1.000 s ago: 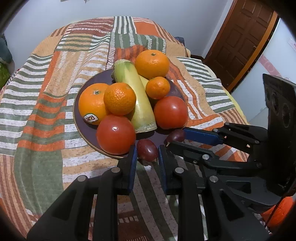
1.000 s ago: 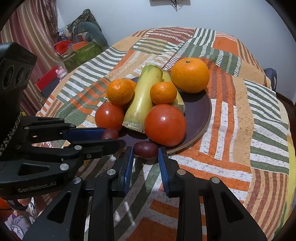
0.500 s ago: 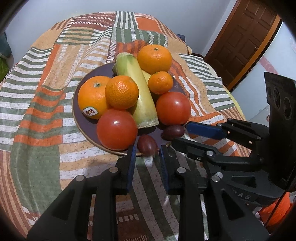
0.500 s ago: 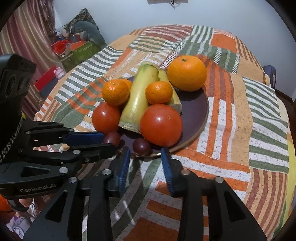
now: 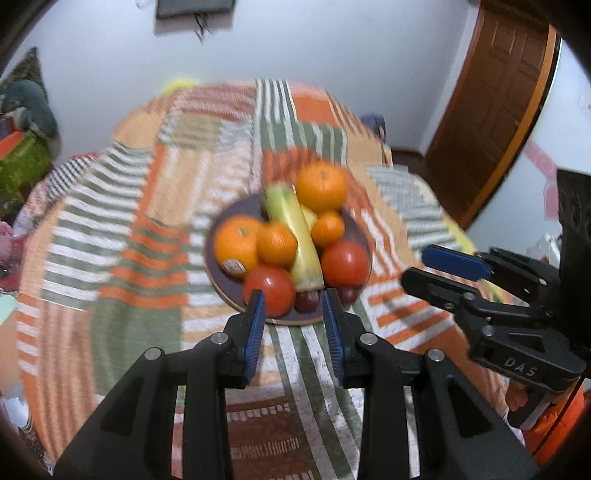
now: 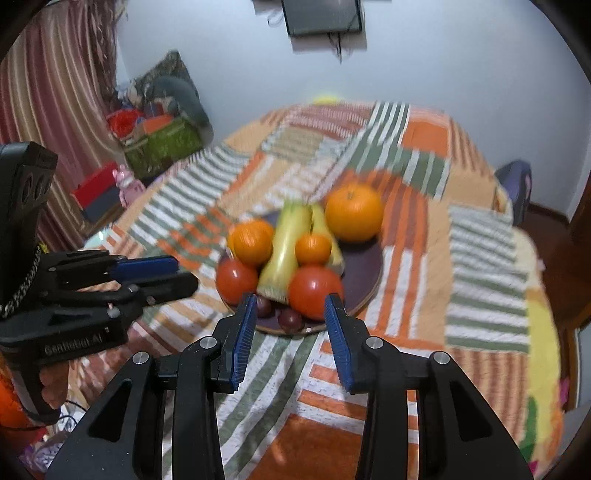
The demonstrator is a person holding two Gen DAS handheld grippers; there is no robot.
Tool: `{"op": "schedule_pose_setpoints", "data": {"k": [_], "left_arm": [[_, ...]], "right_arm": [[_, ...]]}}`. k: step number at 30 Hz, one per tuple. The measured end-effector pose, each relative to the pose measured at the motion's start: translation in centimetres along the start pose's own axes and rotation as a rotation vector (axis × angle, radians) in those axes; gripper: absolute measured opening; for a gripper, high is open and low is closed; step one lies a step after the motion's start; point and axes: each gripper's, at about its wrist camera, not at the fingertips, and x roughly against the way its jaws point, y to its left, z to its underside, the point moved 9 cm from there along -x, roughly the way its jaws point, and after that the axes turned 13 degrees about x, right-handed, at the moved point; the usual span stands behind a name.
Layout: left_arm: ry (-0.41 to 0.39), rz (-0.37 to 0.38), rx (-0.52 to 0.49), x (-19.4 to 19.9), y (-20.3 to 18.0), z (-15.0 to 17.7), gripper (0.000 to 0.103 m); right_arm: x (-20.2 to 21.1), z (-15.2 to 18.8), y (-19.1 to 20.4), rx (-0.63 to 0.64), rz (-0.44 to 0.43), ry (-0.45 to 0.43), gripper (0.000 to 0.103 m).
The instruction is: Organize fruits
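A dark round plate (image 5: pixel 218 273) (image 6: pixel 369 273) on the striped cloth holds oranges (image 5: pixel 321 186) (image 6: pixel 354 212), two tomatoes (image 5: pixel 269 290) (image 6: pixel 314 290), yellow-green bananas (image 5: pixel 299 240) (image 6: pixel 284 247) and two small dark grapes (image 5: pixel 306 301) (image 6: pixel 290 319) at its near rim. My left gripper (image 5: pixel 294 306) is open and empty, drawn back from the plate. My right gripper (image 6: pixel 290 312) is open and empty, also back from the plate. Each gripper shows in the other's view, the right (image 5: pixel 428 266) and the left (image 6: pixel 181 275).
The striped patchwork cloth (image 5: pixel 129 240) (image 6: pixel 480 277) covers a round table. A brown door (image 5: pixel 491 103) is at the right. Bags and boxes (image 6: pixel 162 140) lie on the floor by a curtain at the left. A dark frame (image 6: pixel 321 16) hangs on the wall.
Both grippers opened wider and pulled back and up from the plate. The two grapes stay on the plate's near rim. The views are now blurred by motion.
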Motion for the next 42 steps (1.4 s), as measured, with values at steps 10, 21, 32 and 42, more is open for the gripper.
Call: {"op": "schedule_pose_setpoints", "data": {"k": [10,21,32,42], "left_arm": [[-0.344,-0.015,-0.017,13.0,-2.1,-4.1,0.031],[-0.573,-0.001,-0.088,22.2,-5.9,-3.7,0.058],[-0.655,-0.016,-0.072,25.7,-6.2,-2.4,0.087],[-0.672,-0.030,-0.064,26.3,-6.1,-1.3,0.101]], "right_arm": [[11.6,-5.7,0.5,0.006,0.108,-0.289,0.035],[19.2,-7.8,3.6,0.023,0.159,-0.492,0.044],[20.8,-7.3,3.5,-0.021,0.234,-0.538,0.089],[22.2,-6.5,3.8,-0.015,0.313,-0.557,0.103]]}}
